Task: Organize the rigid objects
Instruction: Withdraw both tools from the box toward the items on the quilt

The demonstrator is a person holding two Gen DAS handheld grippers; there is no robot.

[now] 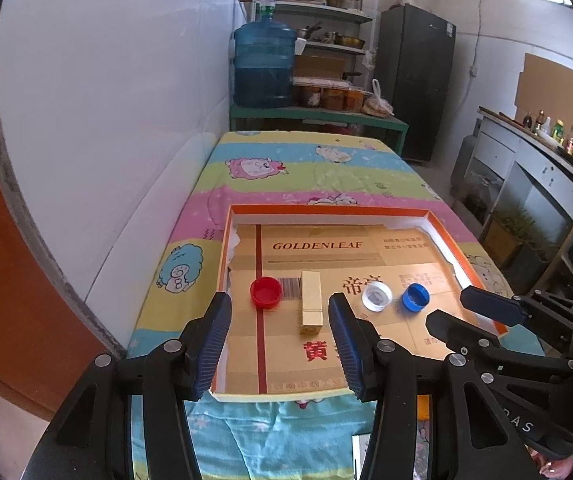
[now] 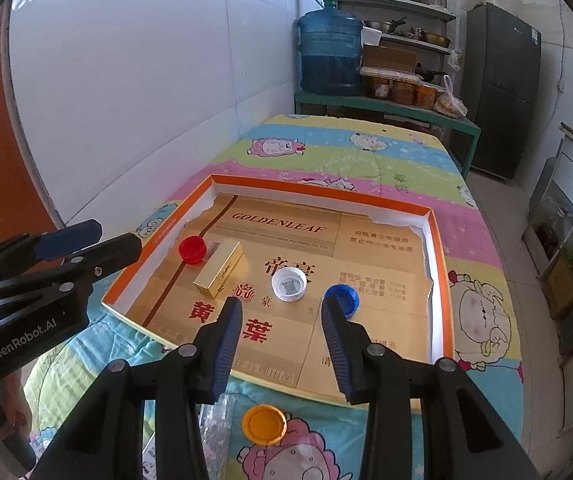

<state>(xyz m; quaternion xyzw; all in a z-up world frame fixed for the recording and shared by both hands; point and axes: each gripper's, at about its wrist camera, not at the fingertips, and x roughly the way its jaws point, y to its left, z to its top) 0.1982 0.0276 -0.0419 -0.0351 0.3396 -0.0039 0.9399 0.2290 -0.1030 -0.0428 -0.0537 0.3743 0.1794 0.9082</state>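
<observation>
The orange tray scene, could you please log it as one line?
tray: red cap, gold box, white cap, blue cap | outside: orange cap | left claw open | right claw open

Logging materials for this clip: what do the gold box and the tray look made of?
Gold box: likely card with shiny metallic foil; sharp folded edges, bright glare. Tray: cardboard, matte orange rim, torn white paper lining, printed gold sheet on the floor.

place: home kitchen | evidence: shelves (image 1: 318, 12) of pots and jars, fridge (image 1: 416, 80), water jug (image 1: 264, 66)
</observation>
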